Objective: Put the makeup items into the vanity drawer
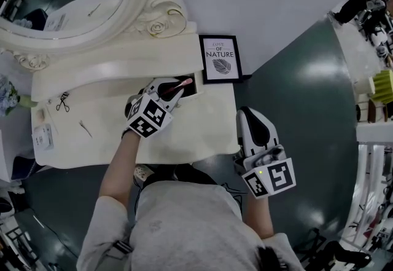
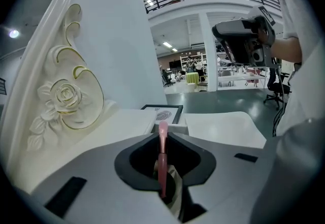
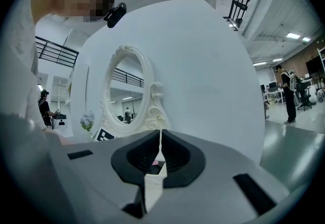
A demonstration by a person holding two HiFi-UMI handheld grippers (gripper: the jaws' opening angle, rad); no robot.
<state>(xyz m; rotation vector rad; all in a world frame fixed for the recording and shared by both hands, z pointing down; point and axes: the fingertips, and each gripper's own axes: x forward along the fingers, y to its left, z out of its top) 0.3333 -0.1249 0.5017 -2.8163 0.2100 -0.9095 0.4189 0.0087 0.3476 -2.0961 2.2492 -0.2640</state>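
My left gripper is shut on a slim pink makeup stick, and hovers over the cream vanity top. The stick's tip points at the dark opening of the drawer in the raised back shelf, next to a framed print. In the left gripper view the pink stick stands upright between the jaws of the left gripper. My right gripper hangs off the table's right side above the floor. In the right gripper view the jaws of the right gripper meet with nothing between them.
A framed leaf print leans at the back right of the vanity. An ornate oval mirror rises behind. At the left lie small scissors, a thin tool and a white box. Dark green floor lies to the right.
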